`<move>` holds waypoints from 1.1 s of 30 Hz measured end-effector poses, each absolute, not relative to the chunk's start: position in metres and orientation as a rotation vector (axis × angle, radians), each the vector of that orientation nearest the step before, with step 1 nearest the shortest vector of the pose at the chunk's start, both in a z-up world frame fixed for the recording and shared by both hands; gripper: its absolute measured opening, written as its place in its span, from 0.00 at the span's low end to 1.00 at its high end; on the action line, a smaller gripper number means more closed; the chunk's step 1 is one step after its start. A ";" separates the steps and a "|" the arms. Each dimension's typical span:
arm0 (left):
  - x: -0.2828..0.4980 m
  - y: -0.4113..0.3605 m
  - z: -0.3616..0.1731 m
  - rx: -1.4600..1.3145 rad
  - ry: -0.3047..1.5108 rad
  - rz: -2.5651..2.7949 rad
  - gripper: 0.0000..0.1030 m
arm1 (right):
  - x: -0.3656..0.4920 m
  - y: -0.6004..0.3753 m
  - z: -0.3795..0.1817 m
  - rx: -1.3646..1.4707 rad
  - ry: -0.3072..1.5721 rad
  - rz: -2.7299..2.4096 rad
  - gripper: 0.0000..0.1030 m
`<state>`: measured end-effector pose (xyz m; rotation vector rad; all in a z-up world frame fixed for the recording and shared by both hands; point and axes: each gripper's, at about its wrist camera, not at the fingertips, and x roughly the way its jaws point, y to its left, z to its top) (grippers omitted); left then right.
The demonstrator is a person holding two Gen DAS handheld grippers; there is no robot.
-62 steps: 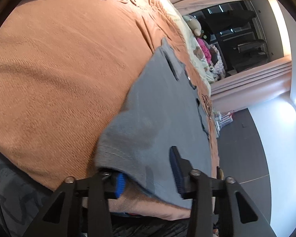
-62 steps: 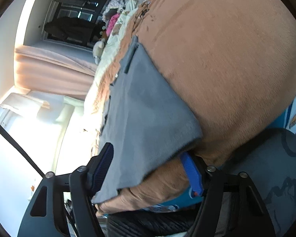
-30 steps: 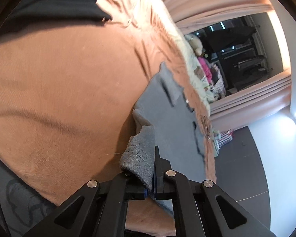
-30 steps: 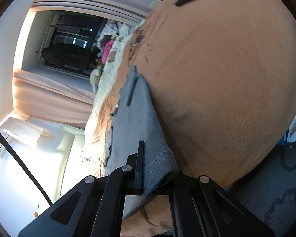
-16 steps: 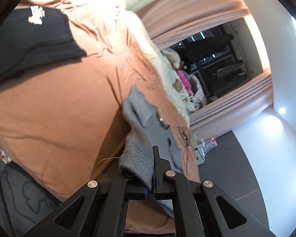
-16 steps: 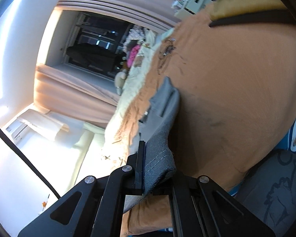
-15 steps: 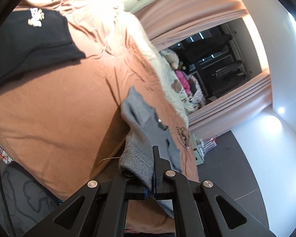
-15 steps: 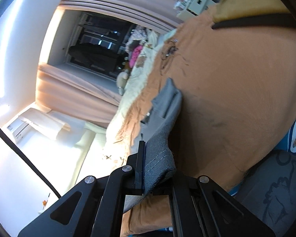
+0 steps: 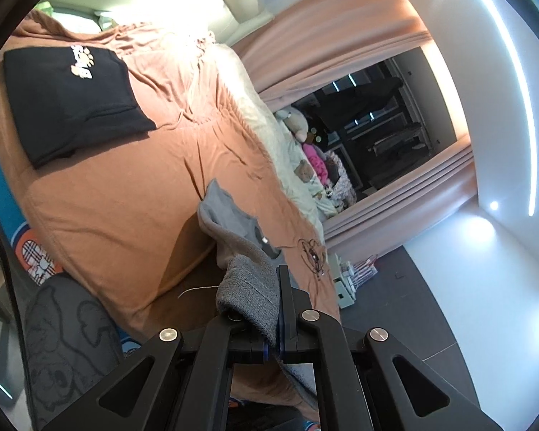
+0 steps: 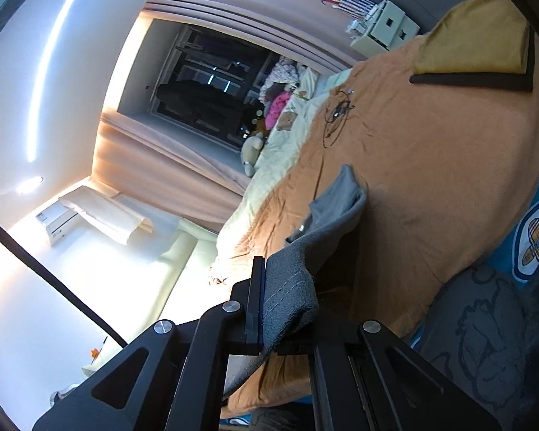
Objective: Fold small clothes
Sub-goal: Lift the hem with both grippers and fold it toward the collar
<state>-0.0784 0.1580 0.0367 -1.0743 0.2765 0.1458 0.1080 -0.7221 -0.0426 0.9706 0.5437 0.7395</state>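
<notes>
Both grippers are clamped tight on the grey top right now. The left gripper (image 9: 279, 318) has its fingers (image 9: 284, 298) closed flat on one hem corner of the top (image 9: 248, 298), cloth bunched over the left finger. The right gripper (image 10: 266, 309) has the other hem corner (image 10: 287, 291) pinched the same way, with no gap between its fingers at all.

The near end of the top is lifted off the bed (image 9: 125, 194), which has an orange sheet on it. The far end, neck and shoulder, lies on the sheet, so the cloth slopes down from the fingers to the bed.

Other stuff on the bed: a folded black top (image 9: 68, 100) with a light print further up, and a folded mustard piece (image 10: 474, 39) with dark trim off to the other side. Soft toys (image 9: 298, 125) sit by the window.
</notes>
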 end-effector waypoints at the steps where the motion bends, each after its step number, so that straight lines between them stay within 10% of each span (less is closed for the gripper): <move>1: -0.085 0.157 0.039 -1.074 0.266 0.147 0.02 | 0.107 -0.723 -0.042 0.968 0.538 0.742 0.00; 33: -0.012 0.176 0.053 -1.067 0.318 0.171 0.02 | 0.266 -0.683 -0.052 0.913 0.572 0.733 0.00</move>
